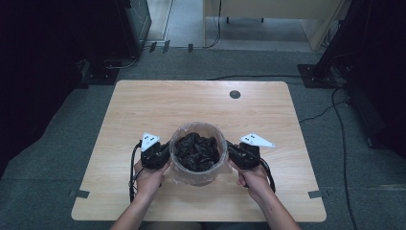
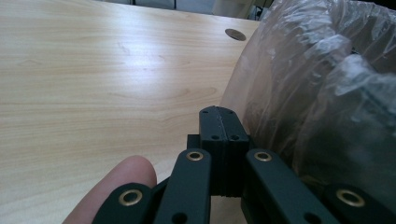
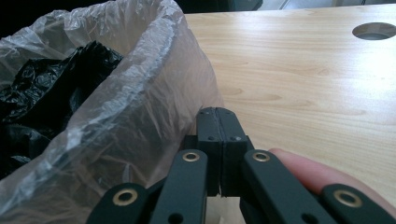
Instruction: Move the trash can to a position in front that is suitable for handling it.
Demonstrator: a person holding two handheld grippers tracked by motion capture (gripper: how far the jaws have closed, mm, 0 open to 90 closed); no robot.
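Observation:
A round container lined with a clear plastic bag [image 1: 191, 178] stands near the table's front middle. Crumpled black plastic [image 1: 196, 152] fills it. My left gripper [image 1: 167, 151] is shut with nothing between its jaws and sits close against the container's left side. My right gripper [image 1: 231, 149] is shut and empty at the container's right side. In the left gripper view the closed jaws [image 2: 219, 114] lie beside the clear bag [image 2: 317, 84]. In the right gripper view the closed jaws [image 3: 215, 115] lie next to the bag [image 3: 140, 98] and the black plastic [image 3: 51, 84]. I cannot tell whether either gripper touches the bag.
The wooden table [image 1: 143, 105] stretches bare behind the container, with a round cable hole [image 1: 234, 94] near its far edge. A person's hands hold both grippers; a finger [image 2: 121, 182] shows by the left one. Dark equipment and cables lie on the floor around the table.

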